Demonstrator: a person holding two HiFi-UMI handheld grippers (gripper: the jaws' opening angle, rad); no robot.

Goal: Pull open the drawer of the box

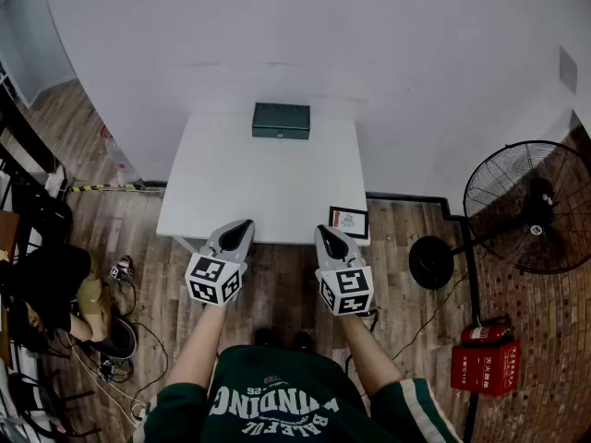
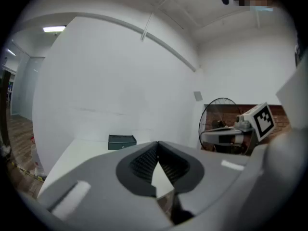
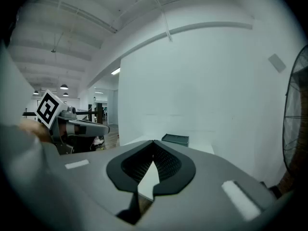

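Note:
A small dark green box (image 1: 282, 120) sits at the far edge of the white table (image 1: 231, 183), against the wall, with its front face toward me. It also shows small and far off as the box (image 2: 121, 141) in the left gripper view and the box (image 3: 175, 139) in the right gripper view. My left gripper (image 1: 242, 224) hovers over the table's near edge, its jaw tips together with nothing held. My right gripper (image 1: 325, 232) hangs beside it, likewise shut and empty. Both are well short of the box.
A black-framed card (image 1: 348, 221) lies at the table's front right corner. A standing fan (image 1: 526, 206) and a red fire-extinguisher case (image 1: 487, 358) stand on the floor to the right. Cables and dark gear clutter the floor at the left (image 1: 55, 284).

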